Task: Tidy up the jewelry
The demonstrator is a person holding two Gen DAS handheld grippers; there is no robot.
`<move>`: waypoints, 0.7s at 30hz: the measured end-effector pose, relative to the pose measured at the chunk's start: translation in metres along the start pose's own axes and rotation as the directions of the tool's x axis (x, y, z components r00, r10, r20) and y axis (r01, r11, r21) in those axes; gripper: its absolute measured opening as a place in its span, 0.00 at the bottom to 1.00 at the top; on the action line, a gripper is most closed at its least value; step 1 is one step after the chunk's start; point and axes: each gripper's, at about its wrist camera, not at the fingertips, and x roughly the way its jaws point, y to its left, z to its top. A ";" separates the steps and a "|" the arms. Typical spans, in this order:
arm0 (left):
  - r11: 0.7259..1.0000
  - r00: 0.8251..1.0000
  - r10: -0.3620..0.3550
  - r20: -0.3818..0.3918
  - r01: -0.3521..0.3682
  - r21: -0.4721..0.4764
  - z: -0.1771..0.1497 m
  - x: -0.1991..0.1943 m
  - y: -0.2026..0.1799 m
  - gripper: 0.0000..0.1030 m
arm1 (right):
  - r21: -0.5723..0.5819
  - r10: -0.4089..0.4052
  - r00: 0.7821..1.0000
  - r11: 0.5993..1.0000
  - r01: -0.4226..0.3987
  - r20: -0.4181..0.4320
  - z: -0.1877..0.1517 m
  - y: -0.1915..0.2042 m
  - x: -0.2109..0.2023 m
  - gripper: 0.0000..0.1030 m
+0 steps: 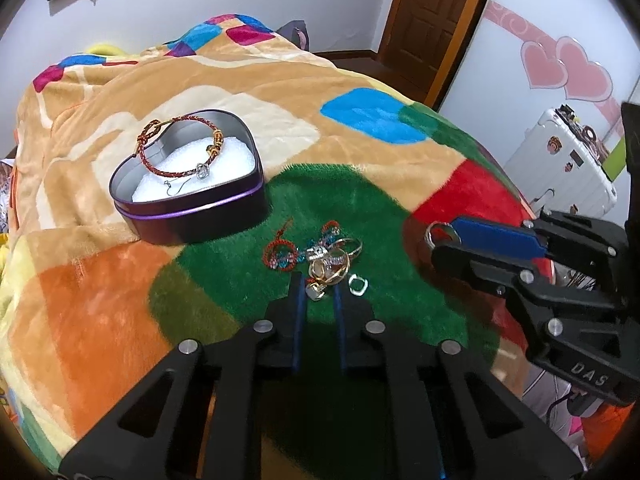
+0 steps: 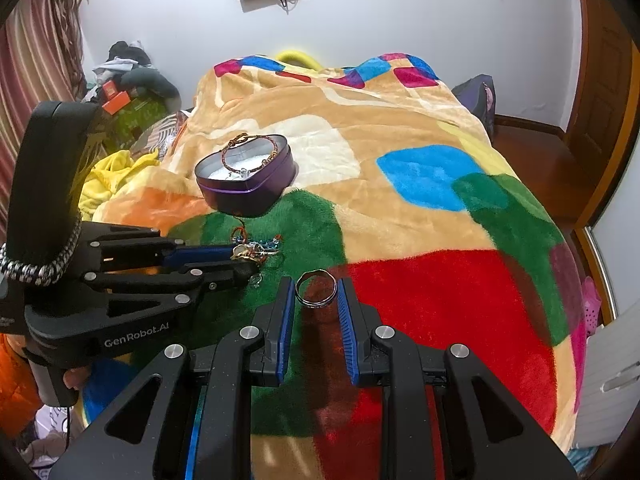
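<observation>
A purple heart-shaped tin [image 1: 192, 208] [image 2: 248, 196] stands open on the blanket, with a red braided bracelet [image 1: 158, 166] draped over its rim and white padding inside. In front of it on the green patch lies a tangle of rings and beaded pieces [image 1: 320, 254] [image 2: 252, 250]. My left gripper [image 1: 318, 285] [image 2: 250, 261] is down at the near edge of that pile, shut on a small silver piece [image 1: 315, 293]. A loose silver ring [image 1: 357, 285] lies just right of it. To the right, above the red patch, my right gripper [image 2: 316, 292] [image 1: 440, 240] is shut on a silver band ring [image 2: 316, 304] [image 1: 430, 236].
The patchwork plush blanket [image 1: 100, 300] covers a bed whose edge drops off at the right. A white suitcase [image 1: 560, 168] and a wooden door [image 1: 432, 12] stand beyond it. Clothes [image 2: 128, 76] are heaped at the far left. A hand [image 2: 76, 378] holds the left gripper's handle.
</observation>
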 end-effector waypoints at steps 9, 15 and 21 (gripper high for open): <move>1.000 1.000 0.001 0.012 -0.001 -0.022 -0.011 -0.014 0.004 0.08 | -0.007 0.003 1.000 1.000 -0.003 0.009 0.001 0.006 -0.005 0.19; 0.999 0.999 0.022 0.048 -0.021 -0.032 -0.016 -0.032 0.007 0.08 | -0.015 0.002 1.000 1.000 -0.002 0.025 0.005 0.011 -0.011 0.19; 0.997 0.994 0.042 0.100 -0.035 -0.065 -0.013 -0.052 0.016 0.08 | -0.027 0.003 0.999 1.000 -0.001 0.054 0.015 0.020 -0.017 0.19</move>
